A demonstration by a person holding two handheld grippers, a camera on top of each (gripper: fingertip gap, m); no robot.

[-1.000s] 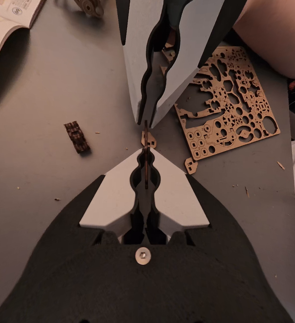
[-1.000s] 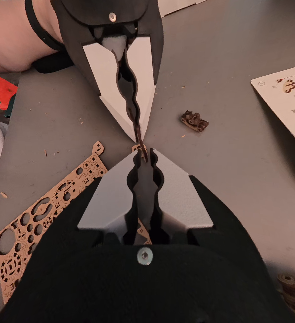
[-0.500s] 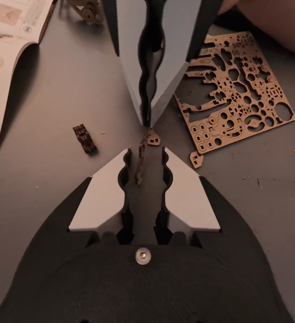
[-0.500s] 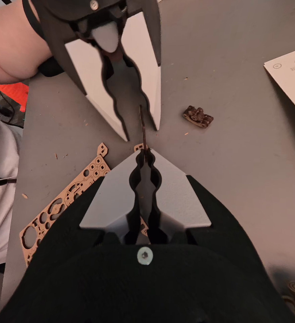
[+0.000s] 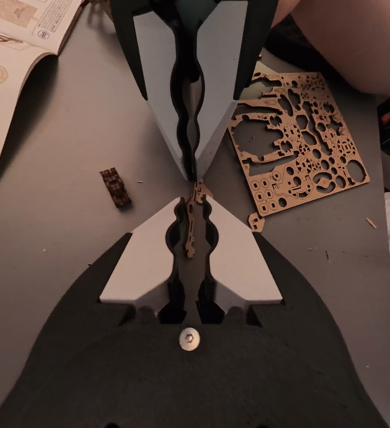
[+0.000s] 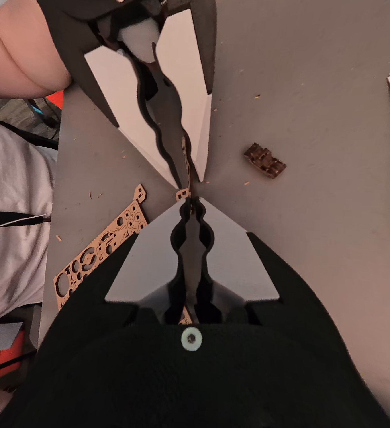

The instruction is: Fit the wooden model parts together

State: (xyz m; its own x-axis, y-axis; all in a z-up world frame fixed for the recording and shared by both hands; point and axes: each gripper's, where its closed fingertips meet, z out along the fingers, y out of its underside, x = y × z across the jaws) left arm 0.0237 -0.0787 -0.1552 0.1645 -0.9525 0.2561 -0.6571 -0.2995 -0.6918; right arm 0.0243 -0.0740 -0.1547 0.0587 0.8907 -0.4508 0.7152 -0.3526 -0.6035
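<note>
A thin wooden strip (image 5: 190,222) with slots and a hole hangs above the grey table (image 5: 73,139). My right gripper (image 6: 191,202) is shut on one end of it; in the left wrist view the right gripper (image 5: 191,178) comes in from the top. My left gripper (image 5: 193,197) is open, its jaws standing narrowly on either side of the strip, which runs close along one pad. In the right wrist view the strip (image 6: 185,150) lies along one inner pad of the left gripper (image 6: 189,183). A small flat wooden piece (image 5: 204,192) lies on the table under the tips.
A punched-out wooden sheet (image 5: 305,148) lies to the right, with a small tab (image 5: 256,222) at its corner. A dark brown assembled block (image 5: 115,187) sits to the left. An open booklet (image 5: 15,58) lies at the far left. A person's arm (image 5: 351,46) is at the top right. My left and right fingertips are right by each other.
One second ago my left gripper was shut on the strip. The right gripper then closed on its far end and the left one opened wide. Now the left jaws have narrowed around the strip.
</note>
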